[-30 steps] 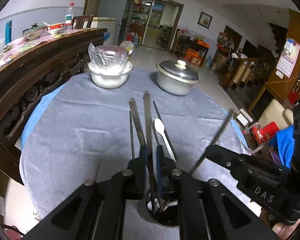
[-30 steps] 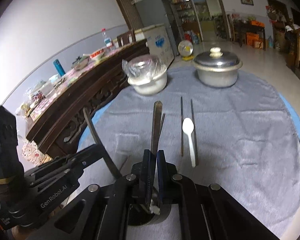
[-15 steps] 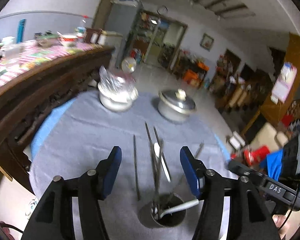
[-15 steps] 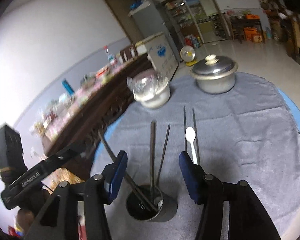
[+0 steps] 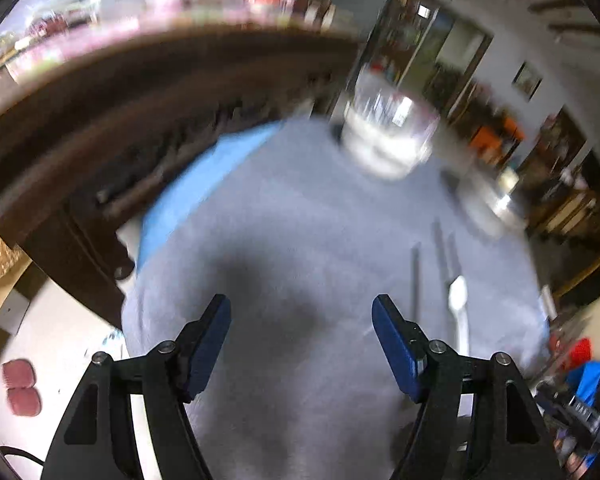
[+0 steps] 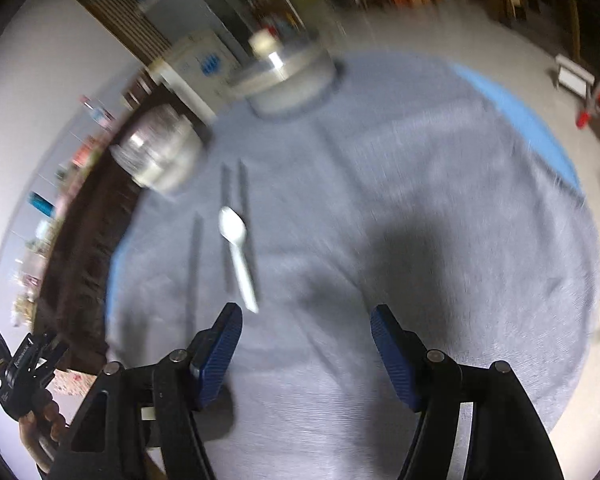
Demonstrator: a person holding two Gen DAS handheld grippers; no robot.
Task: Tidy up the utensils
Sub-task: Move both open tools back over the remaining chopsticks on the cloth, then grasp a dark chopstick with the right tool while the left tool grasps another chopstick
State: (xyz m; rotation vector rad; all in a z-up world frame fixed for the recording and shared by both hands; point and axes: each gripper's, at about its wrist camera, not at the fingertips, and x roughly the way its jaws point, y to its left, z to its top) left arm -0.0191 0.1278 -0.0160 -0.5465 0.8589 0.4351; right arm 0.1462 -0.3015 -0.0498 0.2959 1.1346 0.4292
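While both tongs spread wider with nothing between them, my left gripper (image 5: 301, 344) and right gripper (image 6: 306, 354) hang over bare cloth (image 6: 420, 184); the white spoon (image 6: 238, 254) and chopsticks (image 6: 242, 200) lie ahead, lined up, probably for picking next.

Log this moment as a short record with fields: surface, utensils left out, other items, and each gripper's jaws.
surface: round table under a grey cloth
utensils left out: white spoon lying flat with dark chopsticks alongside it; exact chopstick count blurred
other items: lidded metal pot and plastic-covered bowl at the far side
left gripper: jaws opening, nothing between them
right gripper: jaws opening, nothing between them, spoon handle ends near its left finger
image quality: both views motion-blurred
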